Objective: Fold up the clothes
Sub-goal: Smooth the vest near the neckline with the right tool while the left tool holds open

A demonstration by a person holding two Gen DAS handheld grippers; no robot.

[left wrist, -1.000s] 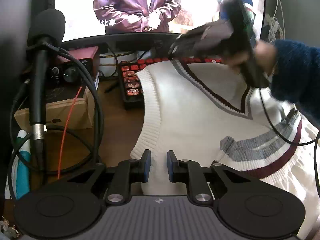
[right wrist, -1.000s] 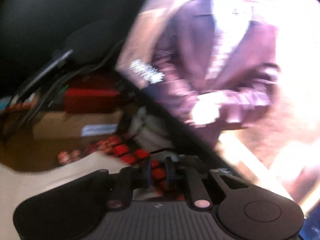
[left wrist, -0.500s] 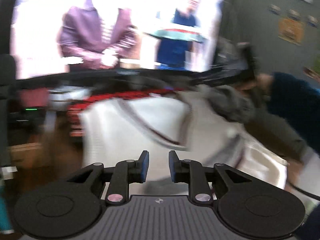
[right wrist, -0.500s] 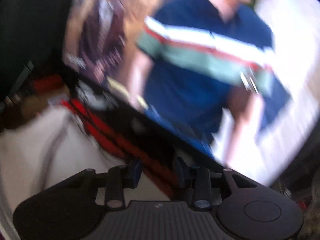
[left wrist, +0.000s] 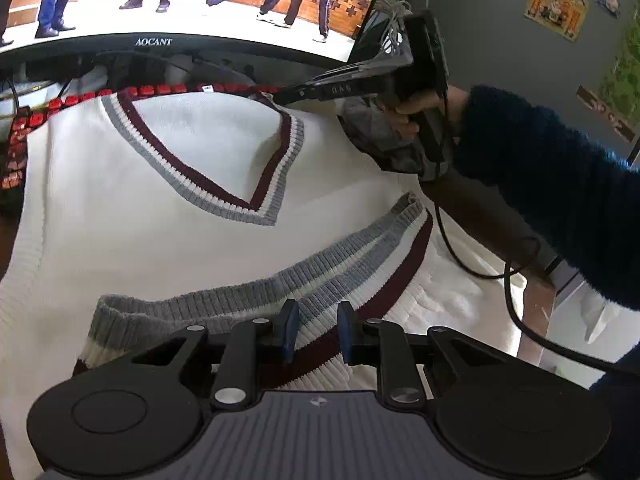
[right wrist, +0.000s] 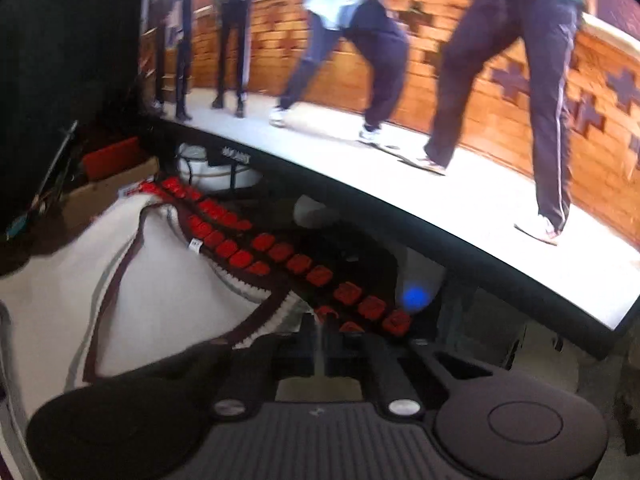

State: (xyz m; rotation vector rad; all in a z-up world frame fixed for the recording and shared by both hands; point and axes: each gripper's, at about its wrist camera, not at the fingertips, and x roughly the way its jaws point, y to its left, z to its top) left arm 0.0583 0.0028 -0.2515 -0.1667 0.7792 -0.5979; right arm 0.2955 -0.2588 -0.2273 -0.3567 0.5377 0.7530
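The white vest [left wrist: 132, 208] lies flat across the middle of the left wrist view, with its striped bottom edge [left wrist: 280, 280] folded up toward the lower middle. The left gripper [left wrist: 313, 336] sits low in that view, its 2 fingers a little way apart, holding nothing, right over the stripes. The right gripper [left wrist: 288, 94] is at the upper right of that view, by the vest's shoulder. In its own blurry view its fingers look almost closed at the neck band [right wrist: 276, 312], but I cannot tell if they hold it. The vest's top lies on the red keyboard [right wrist: 288, 260], under the big screen [left wrist: 180, 0]. If the right gripper pulls hard, the knit could catch on the keys, or the vest could slide and the fold could come undone.
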